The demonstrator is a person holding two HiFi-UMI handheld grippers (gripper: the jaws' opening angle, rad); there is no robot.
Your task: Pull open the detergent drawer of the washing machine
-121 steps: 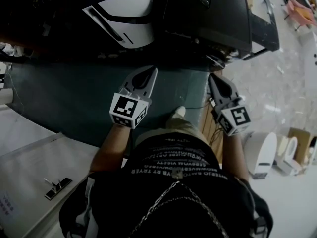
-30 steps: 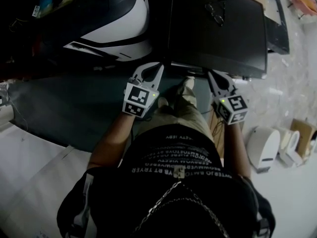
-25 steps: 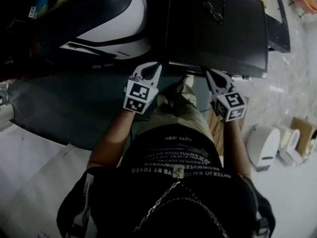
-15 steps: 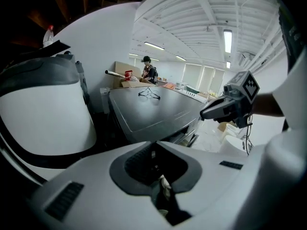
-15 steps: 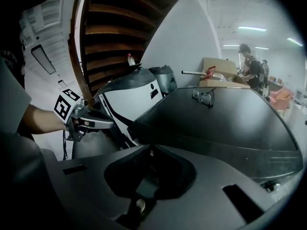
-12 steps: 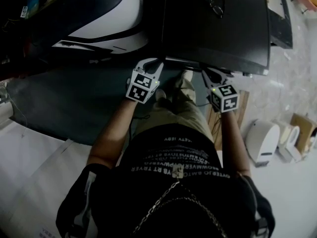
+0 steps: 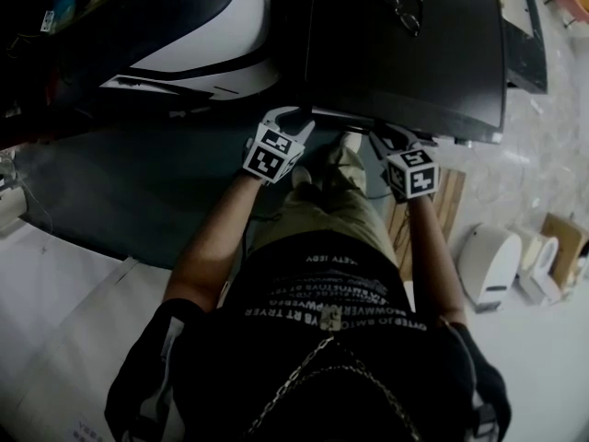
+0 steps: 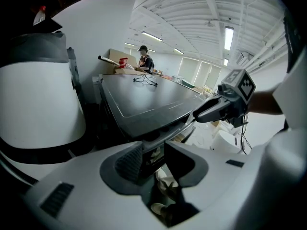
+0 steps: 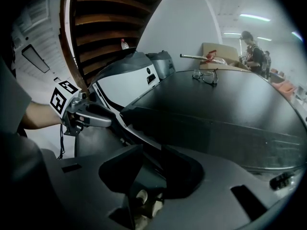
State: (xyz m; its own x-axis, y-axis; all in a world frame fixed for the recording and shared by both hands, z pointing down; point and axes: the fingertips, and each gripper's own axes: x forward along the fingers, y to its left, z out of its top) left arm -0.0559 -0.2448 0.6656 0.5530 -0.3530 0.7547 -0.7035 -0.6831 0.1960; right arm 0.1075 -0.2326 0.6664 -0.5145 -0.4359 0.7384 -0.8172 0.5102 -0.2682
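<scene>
Left of the washing machine [image 7: 405, 53] stood a white and black appliance [image 7: 207, 49], and a dark mat [image 7: 120, 191] lay on the floor in front of that appliance.

The left gripper [image 7: 293, 116] pointed down at the washing machine's front left corner, close under the edge of its dark top. Its jaws had just been opening and stood wide apart, gripping nothing. Through the gap, the left gripper view showed the washing machine's front lip and, lower down, the person's shoe [image 8: 165, 183].

The front face of the washing machine lay in shadow, so the detergent drawer could not be picked out with certainty. A pale strip [image 7: 345, 115] ran along that front edge between the two grippers, and it may have been the drawer's face.

A pair of glasses [image 7: 405, 12] lay on top of the washing machine, toward its back.

The right gripper [image 7: 386, 138] pointed down at the washing machine's front edge, nearer its right side. Its jaws were also apart and held nothing, with the dark front edge in line with the gap.

Right of the washing machine, well apart from it, a white bin [image 7: 486, 265] stood on the pale floor.
</scene>
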